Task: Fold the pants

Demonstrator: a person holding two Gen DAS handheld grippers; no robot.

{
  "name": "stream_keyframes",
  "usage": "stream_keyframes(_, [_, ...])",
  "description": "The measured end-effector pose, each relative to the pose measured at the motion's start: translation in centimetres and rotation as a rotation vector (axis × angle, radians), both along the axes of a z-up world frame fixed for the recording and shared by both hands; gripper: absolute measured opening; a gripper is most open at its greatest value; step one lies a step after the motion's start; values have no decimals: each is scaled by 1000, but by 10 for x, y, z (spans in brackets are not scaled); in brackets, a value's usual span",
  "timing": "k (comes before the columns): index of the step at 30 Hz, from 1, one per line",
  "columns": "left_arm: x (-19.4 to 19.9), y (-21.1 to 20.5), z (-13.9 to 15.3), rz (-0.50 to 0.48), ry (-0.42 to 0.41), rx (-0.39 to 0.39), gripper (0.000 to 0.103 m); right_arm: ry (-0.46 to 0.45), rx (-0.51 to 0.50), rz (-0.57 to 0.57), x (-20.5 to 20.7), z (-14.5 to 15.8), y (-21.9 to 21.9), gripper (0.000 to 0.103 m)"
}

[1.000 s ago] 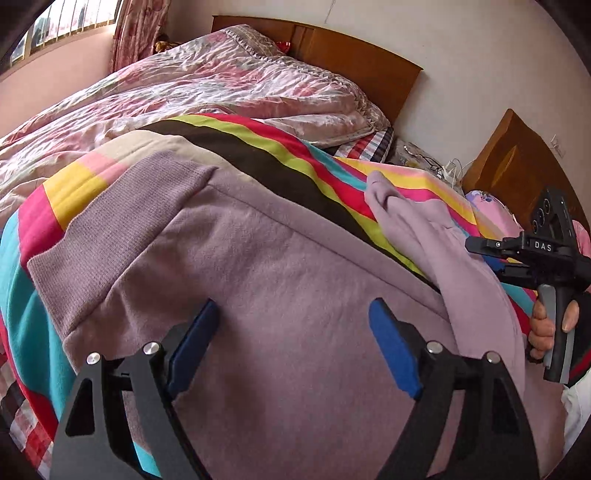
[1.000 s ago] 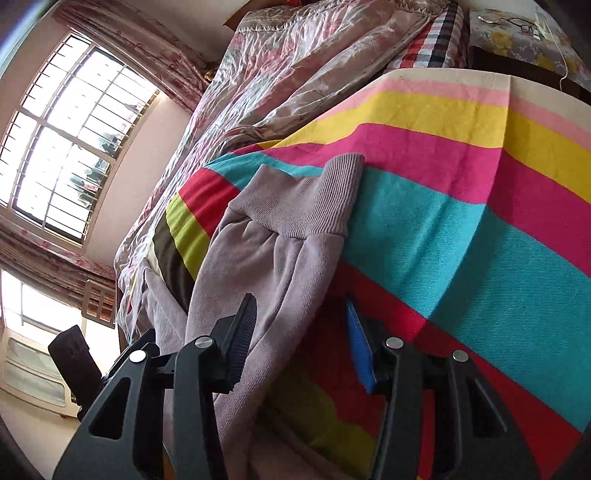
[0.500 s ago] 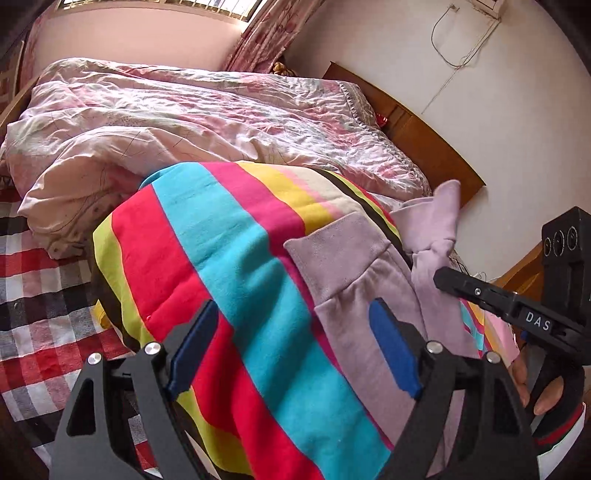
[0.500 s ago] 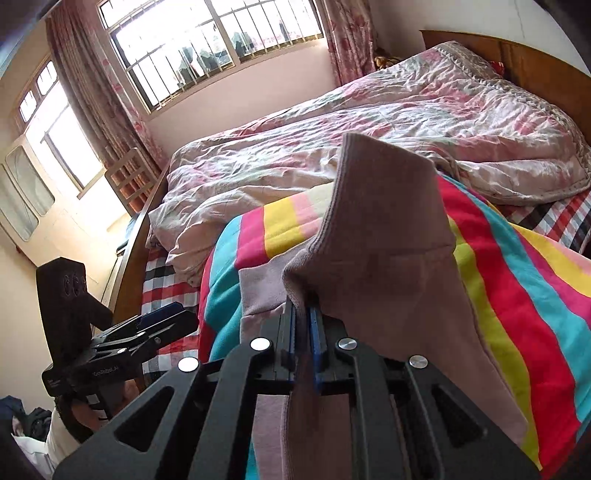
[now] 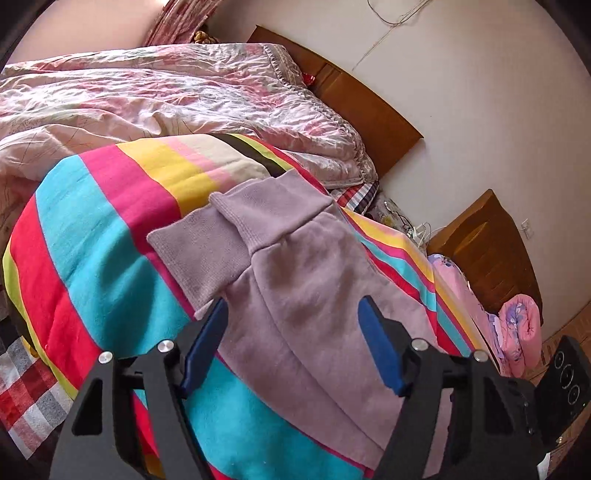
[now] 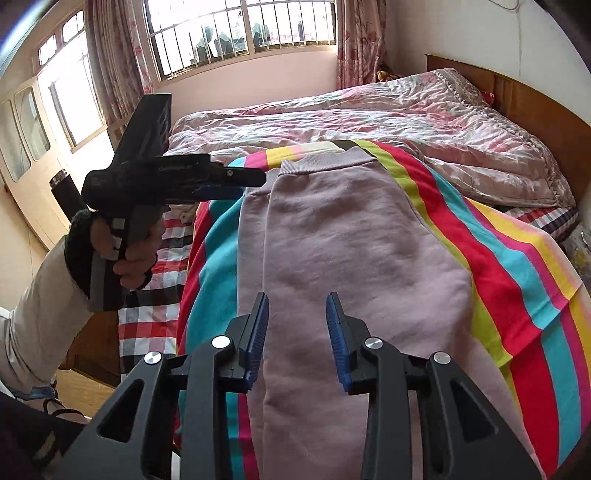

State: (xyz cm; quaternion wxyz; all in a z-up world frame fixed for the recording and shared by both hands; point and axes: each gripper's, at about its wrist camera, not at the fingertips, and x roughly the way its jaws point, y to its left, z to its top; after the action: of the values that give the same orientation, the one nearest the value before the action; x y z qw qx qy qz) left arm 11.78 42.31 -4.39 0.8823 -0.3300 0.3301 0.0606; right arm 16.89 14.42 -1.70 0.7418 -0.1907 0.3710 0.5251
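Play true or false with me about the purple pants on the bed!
1. The purple pants lie on a striped blanket. True.
2. The right tool is pinching the pants. False: its jaws stand apart, just opened, with nothing clamped.
3. The left tool is shut tight. False: its jaws stand wide, though they just narrowed a little.
4. One pant leg lies on top of the other. True.
5. A window is behind the bed. True.

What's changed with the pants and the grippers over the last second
The right gripper carried one leg of the pants over onto the other, then its jaws opened and let go. The left gripper, jaws narrowing, holds nothing. The striped blanket stayed put.
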Motion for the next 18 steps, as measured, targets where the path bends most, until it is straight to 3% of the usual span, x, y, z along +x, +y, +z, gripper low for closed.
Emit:
stream_keyframes(5, [31,4,-23,8,49,-21,58,-47,-91,11,-35,-33,-19,23])
stream_keyframes(13, [23,9,-27,27,17,-52,58,-97,-152,30,-41,-52,-14,21])
stream_keyframes(18, [24,9,-27,10,8,-63,65,-243,-216,72,-62,-53,-7,22])
